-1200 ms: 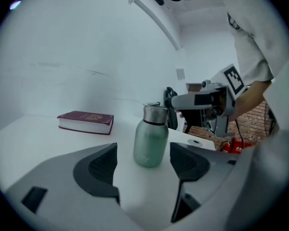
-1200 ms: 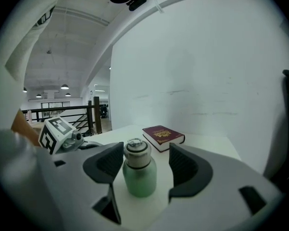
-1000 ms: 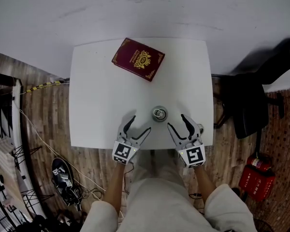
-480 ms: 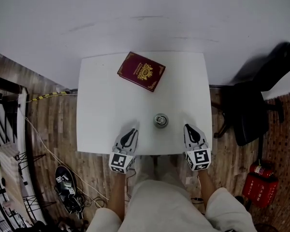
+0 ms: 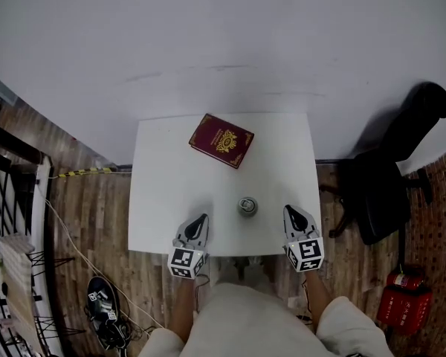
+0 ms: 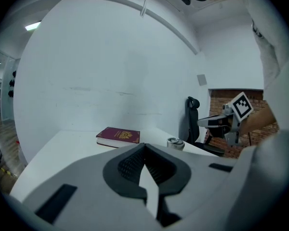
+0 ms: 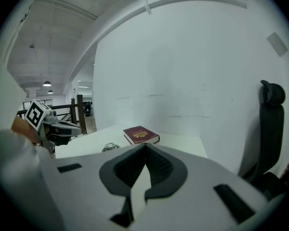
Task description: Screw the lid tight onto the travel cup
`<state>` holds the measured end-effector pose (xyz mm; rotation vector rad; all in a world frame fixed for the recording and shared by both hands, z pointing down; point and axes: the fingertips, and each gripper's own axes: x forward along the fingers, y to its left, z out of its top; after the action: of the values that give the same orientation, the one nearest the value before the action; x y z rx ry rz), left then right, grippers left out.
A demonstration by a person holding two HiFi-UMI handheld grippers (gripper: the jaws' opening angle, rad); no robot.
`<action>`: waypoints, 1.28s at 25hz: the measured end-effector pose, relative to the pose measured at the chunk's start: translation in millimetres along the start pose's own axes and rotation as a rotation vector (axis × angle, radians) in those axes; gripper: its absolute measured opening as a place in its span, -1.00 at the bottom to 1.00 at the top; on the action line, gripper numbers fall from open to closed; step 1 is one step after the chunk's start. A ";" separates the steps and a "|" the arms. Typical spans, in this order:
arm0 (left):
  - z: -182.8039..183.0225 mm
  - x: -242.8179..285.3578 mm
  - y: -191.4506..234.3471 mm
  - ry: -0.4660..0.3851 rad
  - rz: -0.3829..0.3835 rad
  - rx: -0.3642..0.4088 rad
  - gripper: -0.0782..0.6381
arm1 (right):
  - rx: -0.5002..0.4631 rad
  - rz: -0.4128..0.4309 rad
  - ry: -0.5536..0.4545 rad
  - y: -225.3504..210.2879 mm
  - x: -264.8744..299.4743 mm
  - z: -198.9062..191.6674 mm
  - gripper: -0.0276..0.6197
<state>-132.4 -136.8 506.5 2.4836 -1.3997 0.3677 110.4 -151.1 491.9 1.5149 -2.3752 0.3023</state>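
Standing upright, the travel cup (image 5: pixel 247 207) sat roughly midway between left tongs (image 5: pixel 200 220) and right tongs (image 5: pixel 291 213), slightly ahead; both pressed together (nothing held).

I read the table (image 5: pixel 163 192) top as smooth, matt white. The book (image 5: pixel 221 140) has a dark red cover with shiny gold stamping, possibly leather-look. The travel cup (image 5: pixel 247 207) gleams like bare metal. The left gripper (image 6: pixel 144 147) and right gripper (image 7: pixel 145 146) look like matt grey plastic, with ribbed black pads (image 6: pixel 130 164). The floor (image 5: pixel 89 222) is wood plank.
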 end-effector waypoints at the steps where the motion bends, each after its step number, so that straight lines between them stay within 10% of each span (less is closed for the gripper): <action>1: 4.7 0.4 -0.2 -0.001 0.000 0.002 -0.76 | -0.003 -0.005 -0.007 -2.7 -1.5 5.1 -0.91; 32: 123.4 -5.7 8.2 -0.145 0.028 0.106 -0.76 | -0.043 -0.101 -0.201 -19.3 -38.9 100.1 -0.92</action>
<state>-131.4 -179.7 390.4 2.6252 -1.5080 0.2797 128.9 -160.2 384.7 1.7101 -2.4264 0.0775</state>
